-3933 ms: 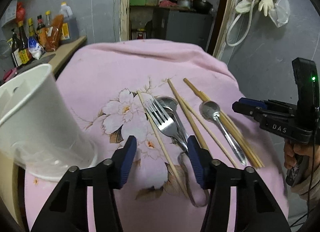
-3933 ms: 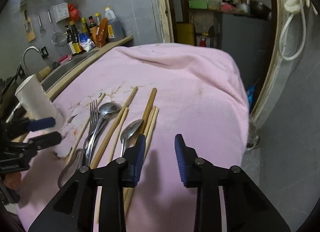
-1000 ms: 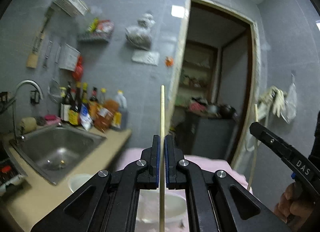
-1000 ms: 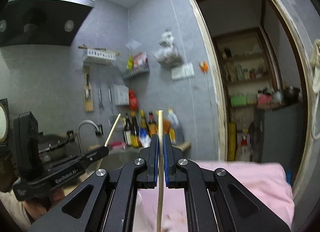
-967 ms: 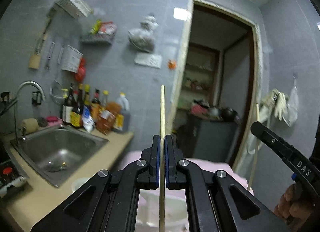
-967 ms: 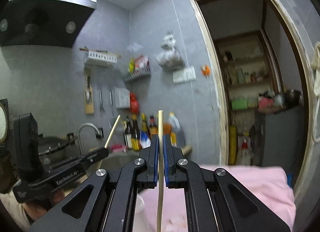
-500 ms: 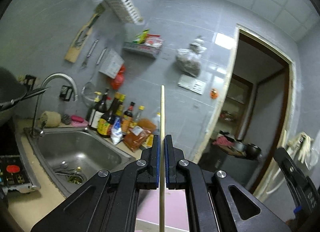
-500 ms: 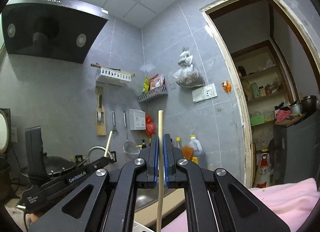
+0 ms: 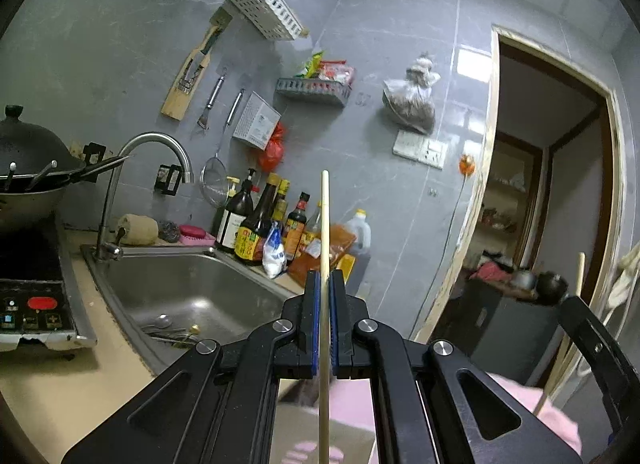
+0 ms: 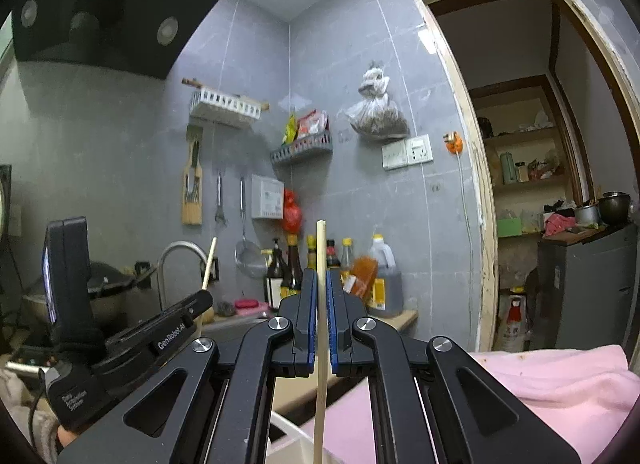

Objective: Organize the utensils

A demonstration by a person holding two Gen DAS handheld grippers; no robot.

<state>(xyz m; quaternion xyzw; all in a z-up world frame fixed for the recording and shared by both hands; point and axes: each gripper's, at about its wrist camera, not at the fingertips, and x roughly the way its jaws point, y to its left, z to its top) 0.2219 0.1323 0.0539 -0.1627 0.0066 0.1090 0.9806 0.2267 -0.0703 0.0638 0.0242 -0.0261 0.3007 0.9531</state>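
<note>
Two pale, thin wooden chopsticks are up in the air, one in each gripper. The left gripper (image 9: 325, 284) is clamped on the first chopstick (image 9: 325, 224), which stands upright between its blue pads, its tip rising well above them. The right gripper (image 10: 319, 284) is clamped on the second chopstick (image 10: 320, 248) the same way.

Each stick looks light, stiff and smooth, so weight is no worry, but a round, slim shaft may swivel or slip between flat pads if tilted. Both are held partway along the shaft, with a long part hanging below, which should suit lowering them end first.

A white container's rim (image 10: 288, 434) peeks out below the right gripper, at the edge of the pink cloth-covered surface (image 10: 560, 376); it seems the likely holder. Little else of the container shows.
</note>
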